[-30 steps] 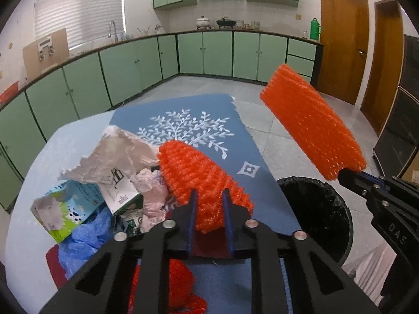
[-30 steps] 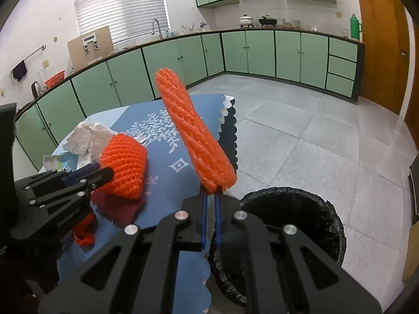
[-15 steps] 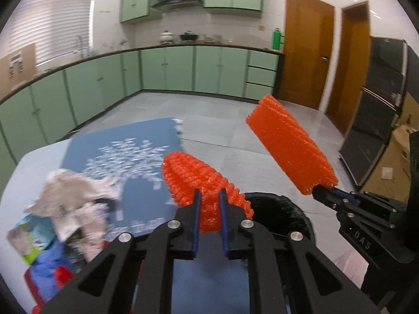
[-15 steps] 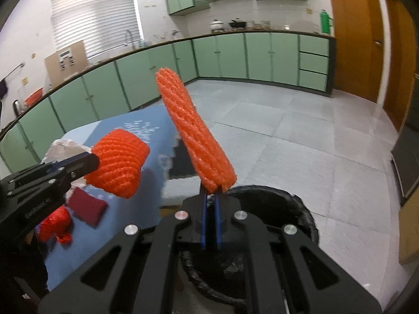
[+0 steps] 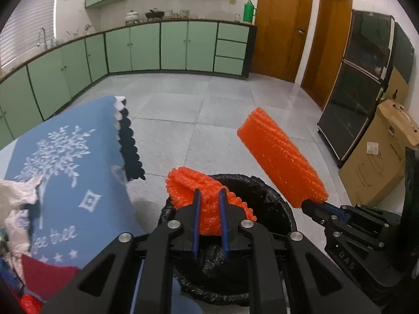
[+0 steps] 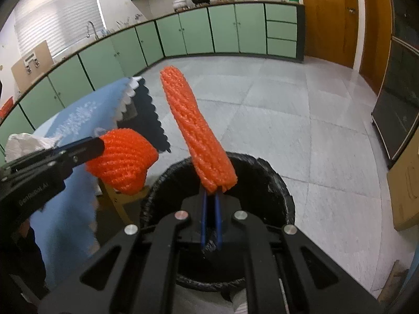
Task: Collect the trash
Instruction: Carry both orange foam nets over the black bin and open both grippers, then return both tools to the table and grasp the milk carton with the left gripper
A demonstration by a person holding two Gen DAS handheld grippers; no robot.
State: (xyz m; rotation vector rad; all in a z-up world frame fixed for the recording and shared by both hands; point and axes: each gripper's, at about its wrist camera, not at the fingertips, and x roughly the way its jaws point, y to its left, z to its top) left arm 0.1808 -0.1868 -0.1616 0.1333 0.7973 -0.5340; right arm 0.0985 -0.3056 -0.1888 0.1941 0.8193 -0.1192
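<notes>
My left gripper point(image 5: 209, 196) is shut on a crumpled orange foam net point(image 5: 201, 198) and holds it over the near rim of a black-lined trash bin point(image 5: 272, 204). The net also shows in the right wrist view point(image 6: 123, 164). My right gripper point(image 6: 211, 196) is shut on a long orange foam net sleeve point(image 6: 196, 130), upright above the bin point(image 6: 264, 183). The sleeve shows in the left wrist view point(image 5: 280, 159), held by the right gripper point(image 5: 306, 205).
A table with a blue tree-print cloth point(image 5: 65, 172) stands left of the bin, with crumpled paper point(image 5: 15, 193) and other trash at its near left. A cardboard box point(image 5: 379, 157) and a dark cabinet point(image 5: 361, 86) stand at the right.
Both grippers have swung right, away from the table, carrying their orange nets over the trash bin. The trash pile has slid to the left edge of view.
</notes>
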